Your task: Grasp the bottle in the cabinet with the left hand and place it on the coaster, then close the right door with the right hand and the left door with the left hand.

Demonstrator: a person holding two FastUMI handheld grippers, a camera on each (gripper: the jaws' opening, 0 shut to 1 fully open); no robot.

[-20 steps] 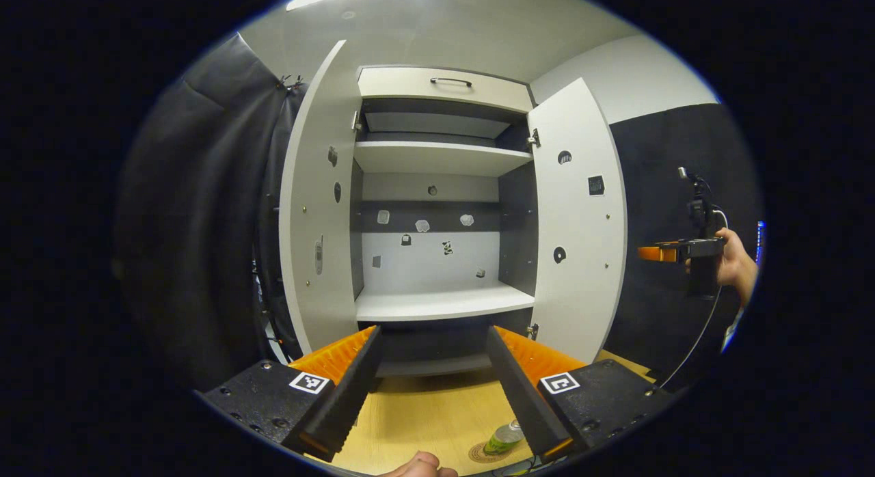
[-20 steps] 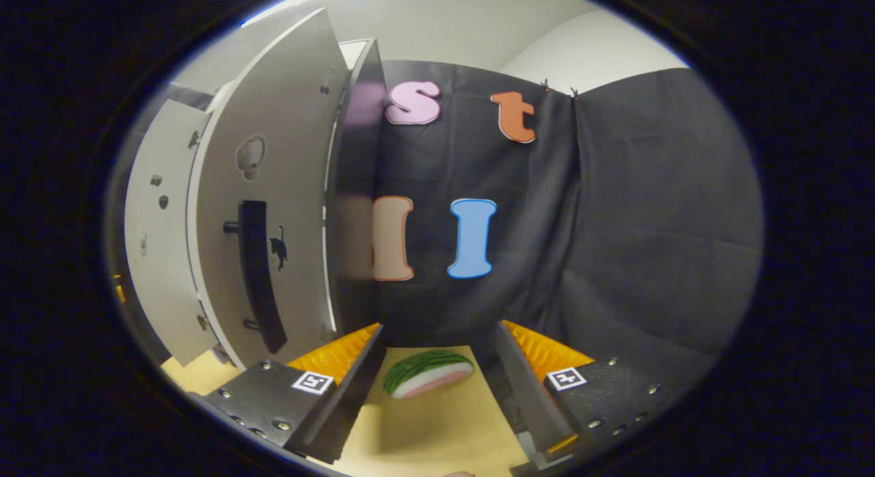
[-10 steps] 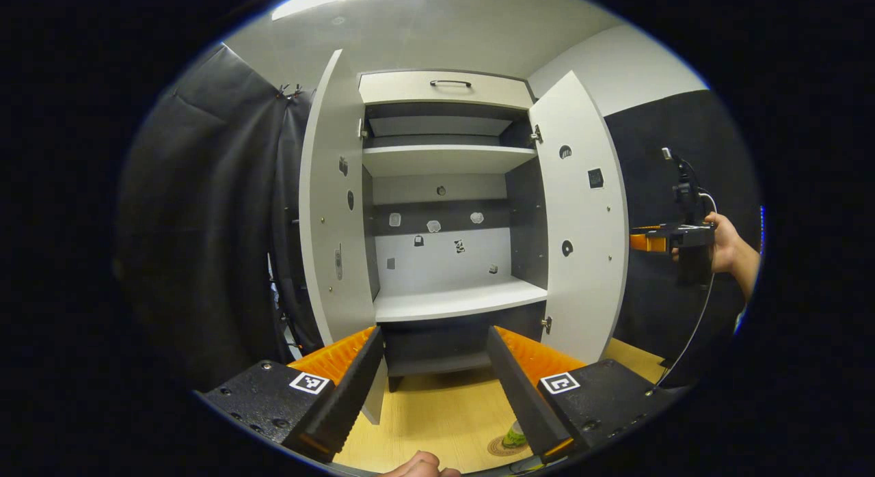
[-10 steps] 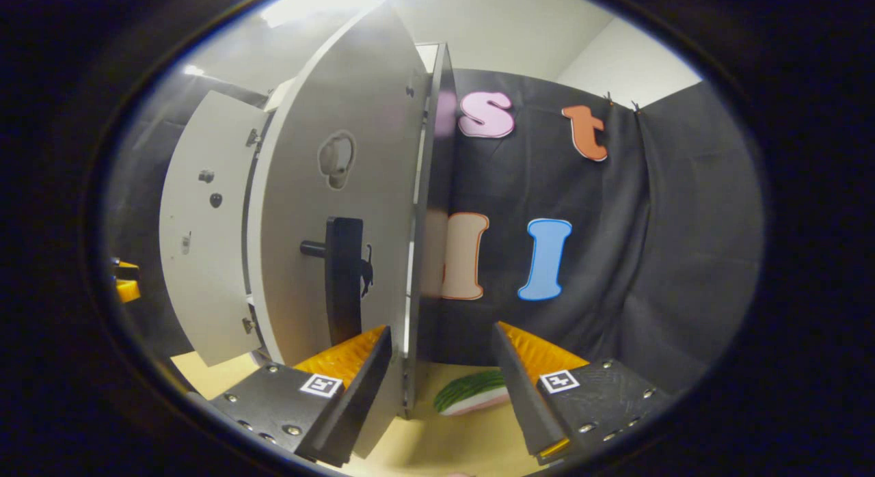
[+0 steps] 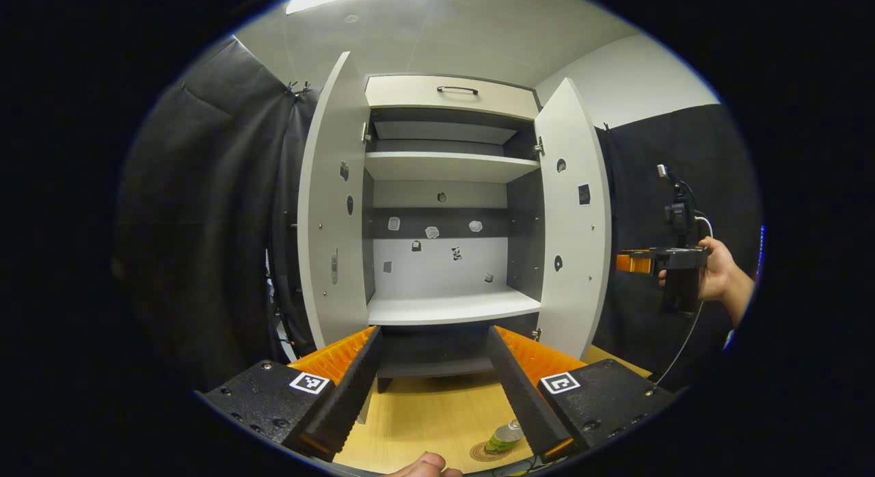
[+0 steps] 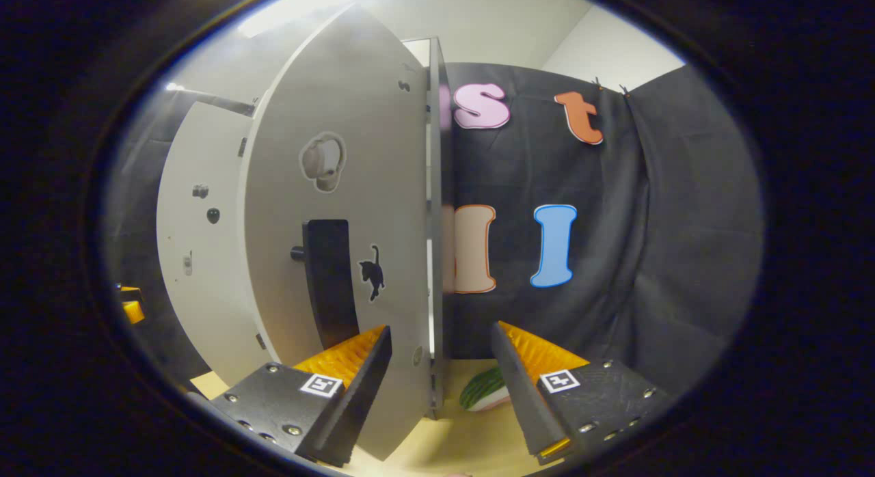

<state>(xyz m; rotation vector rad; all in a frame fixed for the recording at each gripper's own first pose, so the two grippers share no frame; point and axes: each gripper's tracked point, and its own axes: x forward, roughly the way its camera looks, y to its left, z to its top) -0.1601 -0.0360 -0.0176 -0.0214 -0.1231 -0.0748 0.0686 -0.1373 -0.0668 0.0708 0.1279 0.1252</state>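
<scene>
Now your left claw point(image 5: 431, 388) hangs open and empty before the cabinet point(image 5: 448, 210), whose left door point(image 5: 331, 217) and right door point(image 5: 573, 224) both stand wide. Below it, the bottle point(image 5: 504, 436) sits on the coaster point(image 5: 482, 454) on the desk point(image 5: 424, 415). Further right, your right claw point(image 6: 441, 388) gapes open, straddling the right door's free edge beside its handle point(image 6: 328, 279), gripping nothing.

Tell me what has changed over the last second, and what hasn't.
The right claw has moved up to the white right cabinet door, whose free edge now stands between its open fingers, nearer its black bar handle. The door looks slightly less wide open in the left gripper view. Unchanged: the left claw is open and empty, the left door is open, and the green bottle is on the round coaster.
</scene>
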